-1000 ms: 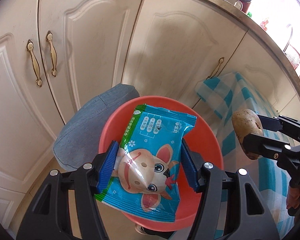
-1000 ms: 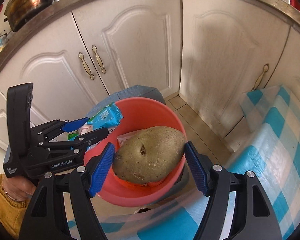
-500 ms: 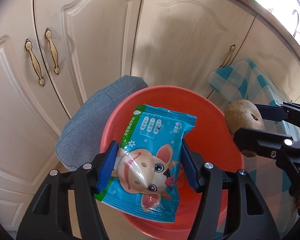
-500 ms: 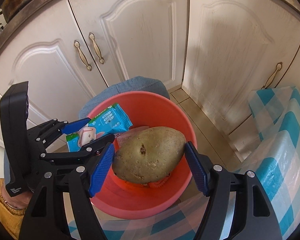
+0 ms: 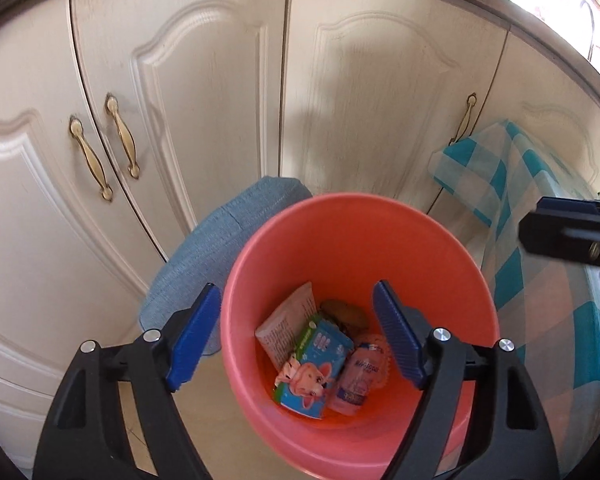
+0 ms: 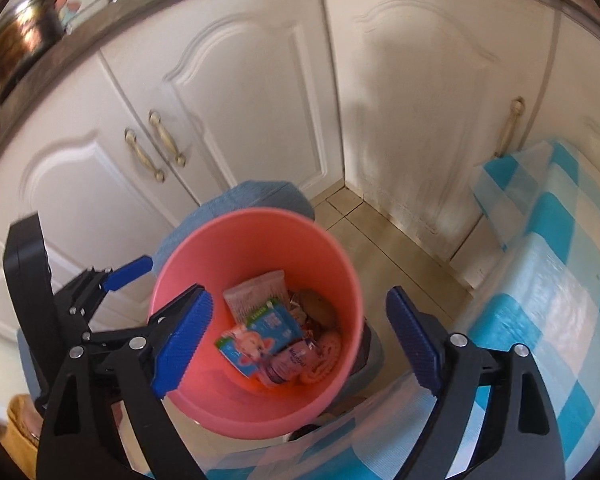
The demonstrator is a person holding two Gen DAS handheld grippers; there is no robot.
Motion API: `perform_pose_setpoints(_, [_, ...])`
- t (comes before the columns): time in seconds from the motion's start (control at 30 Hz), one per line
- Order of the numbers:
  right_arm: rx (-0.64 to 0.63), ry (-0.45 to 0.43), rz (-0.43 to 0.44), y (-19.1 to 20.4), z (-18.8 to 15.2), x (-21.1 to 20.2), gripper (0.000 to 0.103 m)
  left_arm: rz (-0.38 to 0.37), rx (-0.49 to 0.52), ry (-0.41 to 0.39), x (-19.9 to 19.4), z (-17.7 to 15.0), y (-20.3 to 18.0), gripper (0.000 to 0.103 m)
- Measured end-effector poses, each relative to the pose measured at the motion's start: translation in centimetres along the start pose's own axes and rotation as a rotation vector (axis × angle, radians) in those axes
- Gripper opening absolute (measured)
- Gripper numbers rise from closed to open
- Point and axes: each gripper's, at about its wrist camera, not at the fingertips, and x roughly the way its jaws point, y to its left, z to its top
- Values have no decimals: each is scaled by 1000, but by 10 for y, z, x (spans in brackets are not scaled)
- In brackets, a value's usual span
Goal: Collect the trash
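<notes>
A salmon-red bucket (image 5: pixel 340 236) (image 6: pixel 204 256) stands on the floor below both grippers. Inside it lie the blue cartoon wipes packet (image 5: pixel 312 364) (image 6: pixel 260 336), a brown potato (image 5: pixel 346 314) (image 6: pixel 318 306), a white sachet (image 5: pixel 288 320) and a pink bottle (image 5: pixel 358 376). My left gripper (image 5: pixel 296 336) hangs above the bucket, its jaws opening with nothing between them. My right gripper (image 6: pixel 298 340) is likewise over the bucket, jaws opening and holding nothing. Its finger shows at the right edge of the left wrist view (image 5: pixel 568 232).
Cream cabinet doors (image 5: pixel 204 100) with brass handles stand behind the bucket. A blue denim cushion (image 5: pixel 224 248) sits behind the bucket's left side. A table with a blue-checked cloth (image 6: pixel 556 264) is on the right. Tiled floor (image 6: pixel 364 232) shows between them.
Both grippers opened. The wipes packet dropped from the left gripper and the potato from the right; both now lie in the bucket.
</notes>
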Motion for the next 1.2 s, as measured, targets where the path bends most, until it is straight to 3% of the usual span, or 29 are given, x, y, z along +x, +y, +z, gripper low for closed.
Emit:
perform_pose_setpoints(0.1, [52,-27,-6,-12,-1,-14,88,21,27,-13,-6,3,-7,79])
perform_pose_setpoints(0.17, [86,-55,-19,-20,-3,-27,88,33,46,-27,-13,5,-13,89])
perform_pose_setpoints(0.33, [155,-125,-42,-41,-11,-62,89,45,90,-74,-34,12,-27,90])
perform_pose_setpoints(0.63, [247,-265,-179,-73,-48,-144,89,25,158,-177,-92,20,-70,95])
perform_pose_setpoints(1.2, [419,-649,-571,-89,-170,-365,91,-218,243,-466,-261,25,-199,99])
